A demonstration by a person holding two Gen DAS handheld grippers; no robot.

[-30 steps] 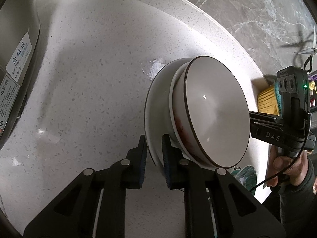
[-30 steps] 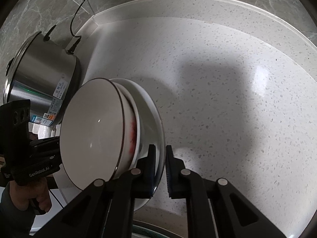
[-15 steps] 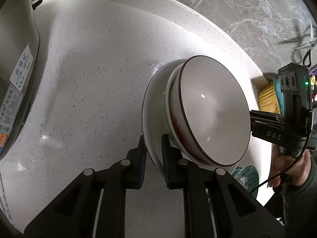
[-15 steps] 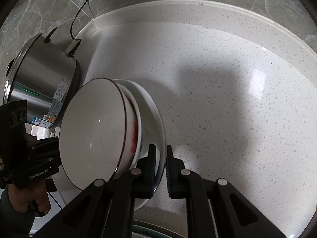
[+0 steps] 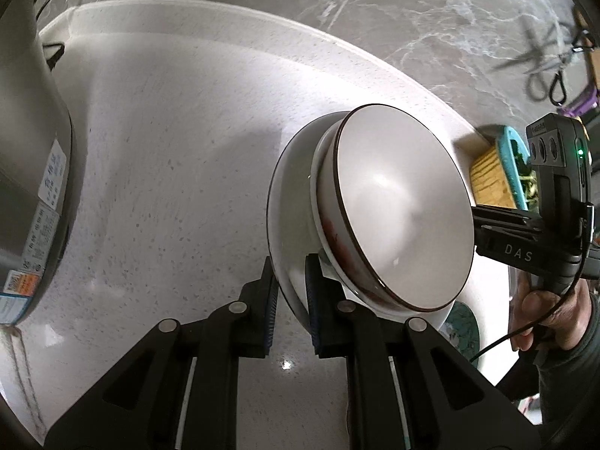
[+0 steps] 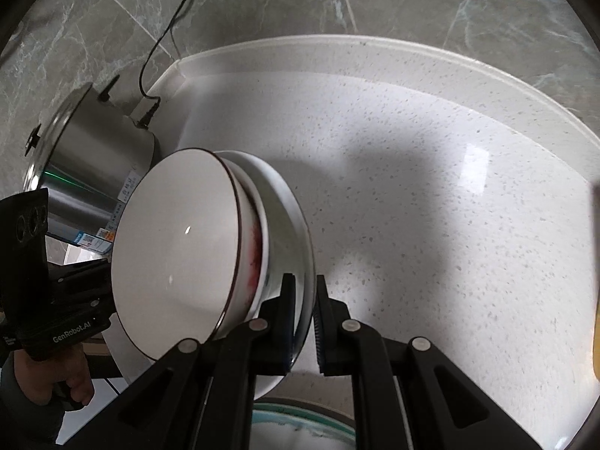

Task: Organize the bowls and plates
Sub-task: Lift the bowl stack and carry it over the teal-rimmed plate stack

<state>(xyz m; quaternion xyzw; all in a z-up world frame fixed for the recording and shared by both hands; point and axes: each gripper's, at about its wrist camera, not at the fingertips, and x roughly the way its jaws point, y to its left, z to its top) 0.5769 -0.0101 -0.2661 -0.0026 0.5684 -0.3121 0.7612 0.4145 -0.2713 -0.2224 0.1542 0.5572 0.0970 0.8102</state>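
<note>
A white plate (image 5: 290, 202) carries two stacked bowls: a white one with a red pattern (image 5: 330, 232) and, nested in it, a brown-rimmed bowl (image 5: 405, 210). The stack is held up above the speckled white counter (image 5: 168, 150). My left gripper (image 5: 289, 292) is shut on the plate's near rim. My right gripper (image 6: 303, 322) is shut on the plate (image 6: 288, 232) at its opposite rim, beside the brown-rimmed bowl (image 6: 176, 247). Each gripper shows in the other's view.
A steel electric cooker (image 6: 93, 157) with a power cord stands at the counter's left back corner; it also shows in the left wrist view (image 5: 30, 172). A yellow and teal brush (image 5: 495, 176) lies at the right. A green-patterned plate (image 6: 300, 423) lies below. The marble wall (image 5: 375, 18) stands behind.
Both grippers have lifted the plate with the bowls higher above the counter. The counter looks farther away and more of the wall shows. Both grips are unchanged.
</note>
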